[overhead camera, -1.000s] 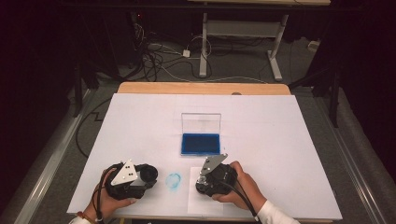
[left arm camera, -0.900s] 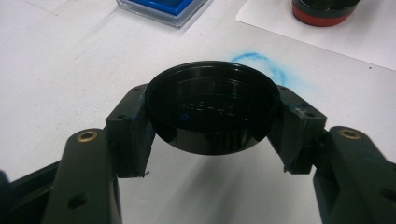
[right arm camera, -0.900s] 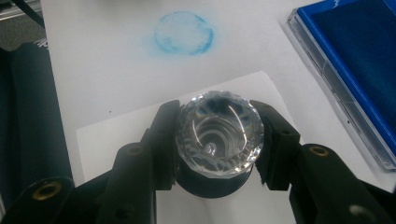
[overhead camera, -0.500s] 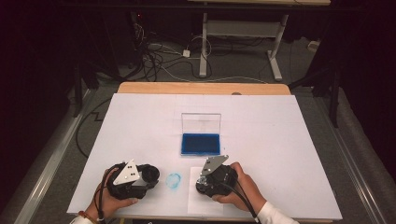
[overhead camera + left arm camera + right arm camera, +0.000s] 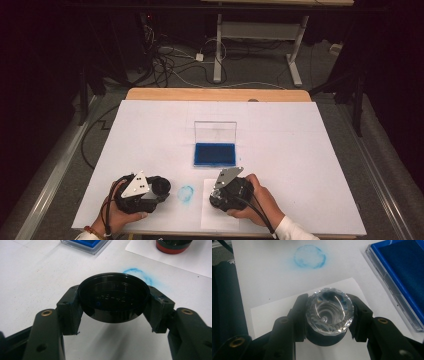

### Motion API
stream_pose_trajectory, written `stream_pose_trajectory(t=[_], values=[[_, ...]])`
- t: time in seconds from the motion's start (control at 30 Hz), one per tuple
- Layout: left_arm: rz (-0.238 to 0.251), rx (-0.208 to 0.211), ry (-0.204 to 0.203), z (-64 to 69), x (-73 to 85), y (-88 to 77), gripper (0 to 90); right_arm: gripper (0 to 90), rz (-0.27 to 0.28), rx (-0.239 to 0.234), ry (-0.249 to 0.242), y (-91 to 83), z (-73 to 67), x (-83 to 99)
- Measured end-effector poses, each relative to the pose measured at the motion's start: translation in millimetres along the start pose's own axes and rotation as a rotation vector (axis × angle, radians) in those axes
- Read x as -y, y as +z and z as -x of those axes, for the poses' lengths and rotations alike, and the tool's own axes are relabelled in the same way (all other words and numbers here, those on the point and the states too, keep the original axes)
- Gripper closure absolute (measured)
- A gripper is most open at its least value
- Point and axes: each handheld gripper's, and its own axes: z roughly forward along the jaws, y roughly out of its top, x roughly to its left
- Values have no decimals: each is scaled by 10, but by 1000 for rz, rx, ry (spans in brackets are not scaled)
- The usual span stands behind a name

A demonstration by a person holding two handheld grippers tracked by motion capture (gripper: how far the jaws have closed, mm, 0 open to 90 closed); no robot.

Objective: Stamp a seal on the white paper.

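My left gripper (image 5: 113,305) is shut on a round black cap (image 5: 113,300), held hollow side up just above the table; in the high view the left gripper (image 5: 159,189) sits at the table's near left. My right gripper (image 5: 329,315) is shut on a stamp with a faceted clear knob (image 5: 329,313), standing over a white paper sheet (image 5: 274,312). From above, the right gripper (image 5: 222,197) is at near centre. The stamp's black and red base (image 5: 173,245) shows on the paper in the left gripper view. A smudged blue ring mark (image 5: 186,194) lies on the table between the two grippers.
A blue ink pad (image 5: 215,154) in a clear case with its lid (image 5: 215,132) standing up lies just beyond the grippers, mid-table. The white table top (image 5: 310,150) stretches wide on both sides. Past its far edge there are cables and desk legs on the floor.
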Motion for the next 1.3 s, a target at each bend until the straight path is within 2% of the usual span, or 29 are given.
stream_pose_trajectory(t=[0.3, 0.4, 0.47, 0.57, 0.83, 1.1, 1.3], values=[[3, -2, 3, 12, -10, -5, 367, 564, 6, -24, 33, -15, 47, 22], [7, -4, 1, 6, -7, -15, 367, 564, 42, -55, 41, -75, 47, 3], [7, -8, -2, -1, -3, -19, 367, 564, 72, -23, 21, -167, 21, -54], [8, -7, 1, 5, -3, -21, 367, 564, 114, 3, 15, -298, 33, -85], [17, -4, 7, 32, -29, -27, 367, 564, 195, 37, 39, -555, 132, 2], [27, 9, 1, 68, -57, -10, 367, 564, 246, 51, 40, -751, 203, 80], [32, 26, 0, 77, -79, 17, 367, 564, 258, 56, 37, -797, 217, 81]])
